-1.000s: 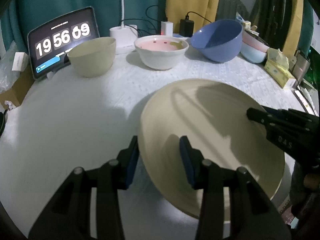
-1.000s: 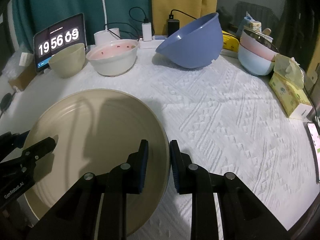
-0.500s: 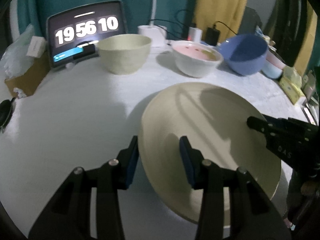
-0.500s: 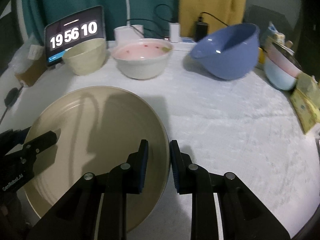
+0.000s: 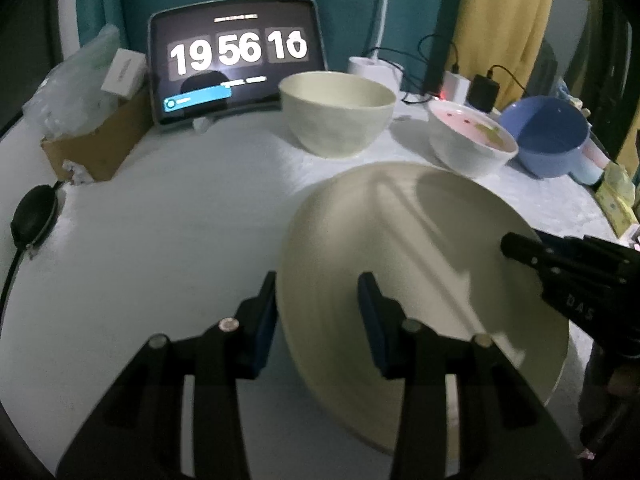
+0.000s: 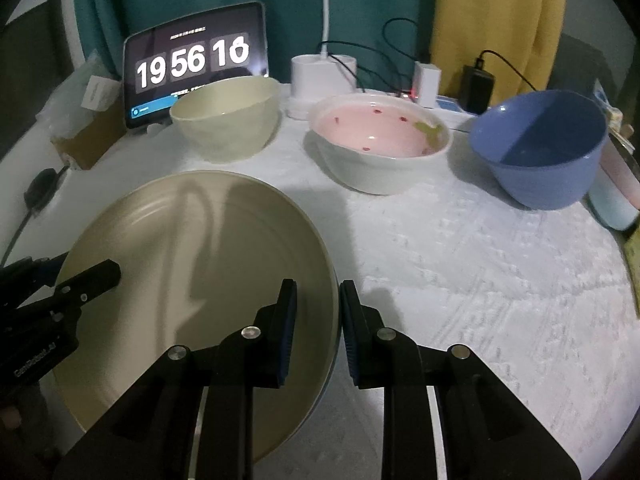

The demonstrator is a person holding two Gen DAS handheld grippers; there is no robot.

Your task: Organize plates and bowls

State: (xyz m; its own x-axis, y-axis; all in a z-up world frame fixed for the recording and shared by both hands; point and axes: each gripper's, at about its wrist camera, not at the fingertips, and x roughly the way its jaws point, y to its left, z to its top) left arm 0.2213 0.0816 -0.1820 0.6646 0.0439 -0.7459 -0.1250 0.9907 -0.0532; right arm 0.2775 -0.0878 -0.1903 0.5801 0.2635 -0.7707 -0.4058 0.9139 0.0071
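Plate (image 5: 424, 256), large and beige, sits tilted above the white tabletop (image 5: 160, 232), gripped from both sides. Left claw (image 5: 316, 312) clenched on its left rim, one finger under, one on top. Right claw (image 6: 316, 320) clenched on the opposite rim. Beyond it in a row: cream bowl (image 6: 228, 120), pink-lined bowl (image 6: 380, 140), blue bowl (image 6: 540, 148). Tablet clock (image 6: 192, 64) stands behind.

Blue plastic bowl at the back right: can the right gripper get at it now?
Probably not: the right gripper is shut on the rim of the large beige plate, shared with the left gripper. The blue plastic bowl itself stands unobstructed.
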